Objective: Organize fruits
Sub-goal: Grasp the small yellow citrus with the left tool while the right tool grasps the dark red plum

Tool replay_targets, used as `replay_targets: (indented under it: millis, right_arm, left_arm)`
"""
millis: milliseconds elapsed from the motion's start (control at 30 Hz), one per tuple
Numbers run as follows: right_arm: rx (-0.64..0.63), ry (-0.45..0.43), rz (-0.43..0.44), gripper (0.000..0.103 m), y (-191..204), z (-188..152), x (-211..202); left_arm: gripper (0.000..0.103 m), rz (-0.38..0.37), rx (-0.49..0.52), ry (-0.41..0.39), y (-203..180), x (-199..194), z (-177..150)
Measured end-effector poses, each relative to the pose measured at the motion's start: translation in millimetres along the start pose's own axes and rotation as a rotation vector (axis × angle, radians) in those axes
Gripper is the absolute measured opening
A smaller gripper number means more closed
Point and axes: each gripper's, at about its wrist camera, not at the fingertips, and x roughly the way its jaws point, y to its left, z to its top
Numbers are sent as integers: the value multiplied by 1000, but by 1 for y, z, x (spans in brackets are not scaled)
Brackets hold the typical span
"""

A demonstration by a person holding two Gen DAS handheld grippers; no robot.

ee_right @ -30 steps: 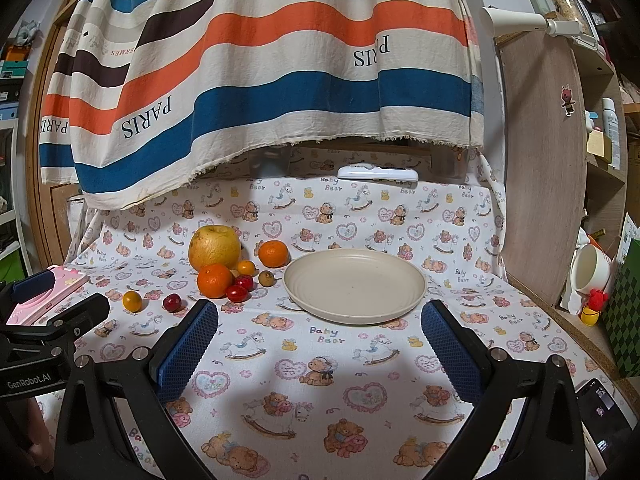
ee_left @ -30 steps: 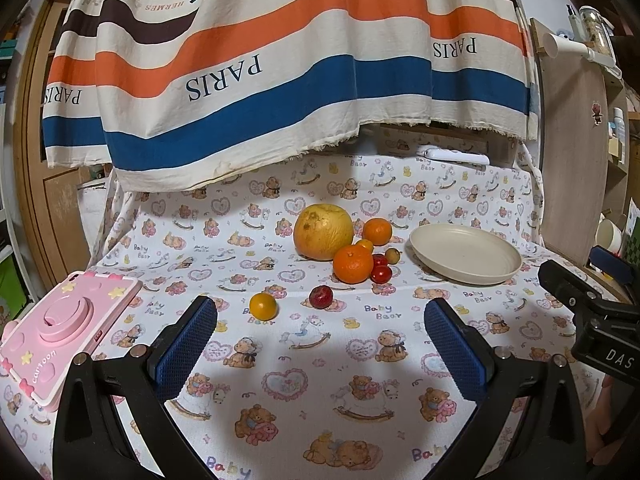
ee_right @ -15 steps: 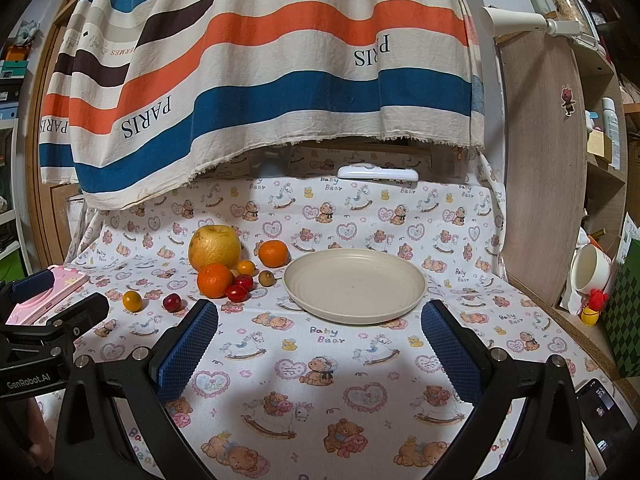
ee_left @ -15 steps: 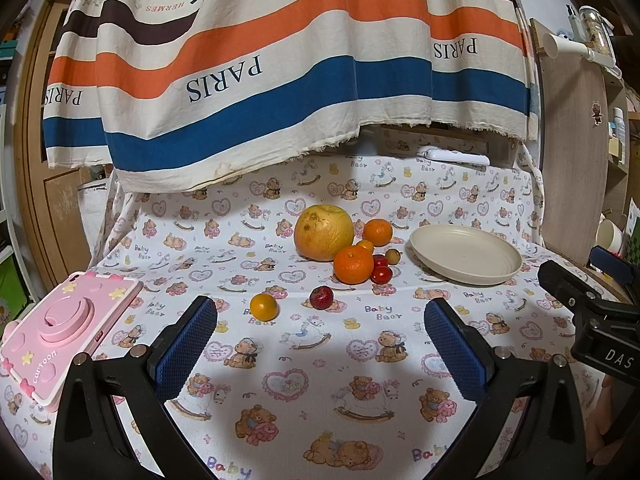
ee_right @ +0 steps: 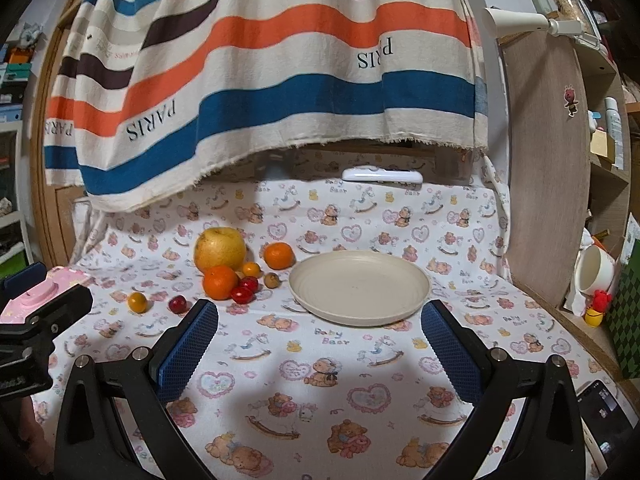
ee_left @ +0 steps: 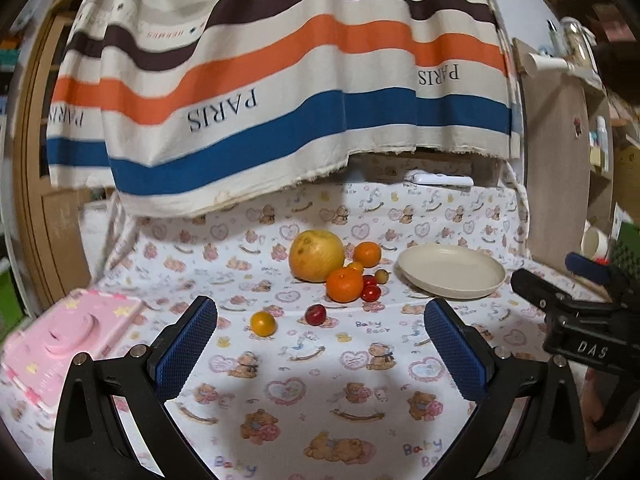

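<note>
Plate: your beige plate [ee_right: 359, 287] sits bare ahead of your right gripper [ee_right: 319, 344], just beyond its fingertips and nearer the right finger; nothing is sorted onto it yet.
Fruit: every piece waits on the bear-print cloth [ee_right: 320, 380], beyond your left gripper [ee_left: 320, 344]. The big yellow fruit [ee_left: 317, 255] stands farthest back, the front orange [ee_left: 344, 285] touching it, the rear orange [ee_left: 367, 254] just beside.
Small pieces: two red cherry tomatoes [ee_left: 370, 289] huddle against the front orange, with a brownish fruit [ee_left: 381, 275] next to them. The yellow tomato [ee_left: 263, 323] and the lone red fruit [ee_left: 315, 314] lie apart, closest to your left fingers, between their tips.
Fingers: both pairs stand spread wide and carry nothing.
Progress: by the look of it, the job is at its very start; all the fruit is left to move.
Change: against the frames from a second ago, both views now show the fruit lower in frame and more of the striped towel [ee_left: 280, 92], so you have tilted or lifted the grippers slightly. The fruit and plate lie as before.
Bystander: a pink toy case [ee_left: 68, 340] rests outside your left finger.
</note>
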Motion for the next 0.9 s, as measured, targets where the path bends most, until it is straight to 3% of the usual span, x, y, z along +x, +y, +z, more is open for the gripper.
replay_targets:
  millis: [167, 267, 400, 567, 767, 900]
  right_arm:
    - [-65, -13, -23, 102, 4, 13, -7]
    - [-99, -27, -102, 102, 11, 29, -10]
    - [-68, 25, -97, 102, 11, 52, 0]
    - [-36, 126, -38, 102, 14, 79, 41]
    - [62, 221, -20, 102, 18, 101, 95]
    - [95, 246, -32, 102, 28, 103, 119]
  left_arm:
    - [103, 18, 63, 16, -5, -6, 19]
    - [103, -27, 50, 104, 0, 9, 34]
    - [103, -51, 9, 188, 15, 36, 54]
    - [103, 23, 11, 238, 29, 70, 72]
    - [103, -12, -33, 391, 46, 121, 77]
    - [102, -45, -89, 472, 59, 143, 63]
